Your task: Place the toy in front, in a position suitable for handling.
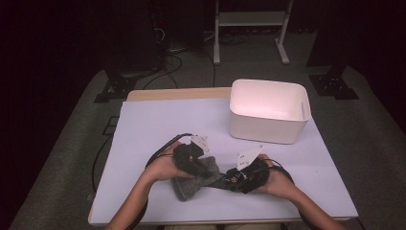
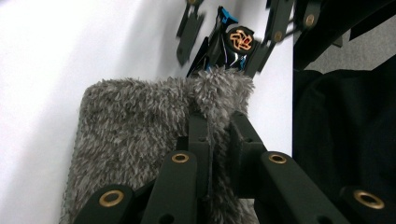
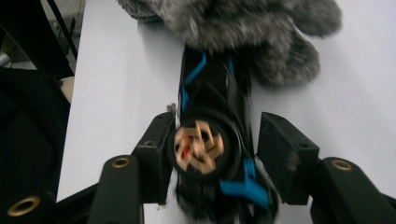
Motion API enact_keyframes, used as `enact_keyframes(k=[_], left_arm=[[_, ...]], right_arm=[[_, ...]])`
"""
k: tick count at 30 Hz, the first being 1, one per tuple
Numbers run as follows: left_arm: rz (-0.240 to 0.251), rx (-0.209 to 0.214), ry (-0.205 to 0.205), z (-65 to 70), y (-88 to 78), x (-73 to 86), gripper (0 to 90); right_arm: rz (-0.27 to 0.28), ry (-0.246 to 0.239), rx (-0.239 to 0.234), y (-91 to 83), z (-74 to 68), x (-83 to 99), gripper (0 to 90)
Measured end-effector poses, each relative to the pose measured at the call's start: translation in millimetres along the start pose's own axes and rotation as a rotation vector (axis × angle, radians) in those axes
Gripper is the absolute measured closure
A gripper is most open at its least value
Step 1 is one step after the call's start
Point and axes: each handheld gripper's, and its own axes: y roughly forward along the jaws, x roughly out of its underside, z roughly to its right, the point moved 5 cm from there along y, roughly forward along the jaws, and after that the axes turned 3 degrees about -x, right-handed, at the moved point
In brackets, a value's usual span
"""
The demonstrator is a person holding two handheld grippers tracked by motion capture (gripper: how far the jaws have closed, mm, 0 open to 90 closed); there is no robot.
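Observation:
A grey fuzzy pouch [image 1: 190,186] lies on the white table cover near the front edge. My left gripper [image 1: 208,168] is shut on the pouch's upper edge, its jaws [image 2: 217,123] pinching the fluffy fabric [image 2: 135,121]. A black object with blue trim and a gold emblem [image 3: 205,147] pokes out of the pouch [image 3: 243,23] toward my right gripper [image 1: 231,181]. The right jaws [image 3: 217,126] stand on either side of that object. One pad is close against it and the other stands clear, so the grip is open. The left gripper view shows the object [image 2: 236,42] beyond the pouch.
A white rectangular bin [image 1: 265,129] stands at the back right of the table. The pale cover [image 1: 158,124] stretches bare to the left and back. Black cables loop behind both hands. A dark sleeve sits close on one side in both gripper views.

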Motion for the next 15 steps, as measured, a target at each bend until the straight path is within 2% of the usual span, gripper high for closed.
enact_keyframes(k=[2, 4, 6, 9, 10, 15], left_arm=[[0.012, 0.003, 0.000, 0.5, -0.5, 1.4, 81.7], [0.022, 0.000, -0.004, -0.6, -2.2, 3.7, 81.7], [0.035, 0.004, -0.012, -2.4, -5.1, 7.3, 81.7], [0.055, -0.003, -0.032, -4.4, -11.7, 14.0, 81.6], [0.057, -0.006, -0.034, -5.2, -14.1, 16.0, 81.6], [0.053, -0.023, -0.054, -9.5, -20.6, 25.9, 81.3]], right_arm=[[-0.015, -0.015, 0.000, 4.4, -1.5, -5.0, 51.5], [-0.037, -0.027, 0.021, 6.2, -2.7, -8.1, 54.7], [-0.057, -0.051, 0.041, 4.3, -2.8, -9.9, 55.5], [-0.077, -0.059, 0.032, 1.9, -1.2, -9.9, 56.5], [-0.084, -0.074, 0.043, -1.0, 0.5, -9.9, 56.8], [-0.106, -0.090, 0.030, -7.1, 4.1, -5.1, 56.9]])
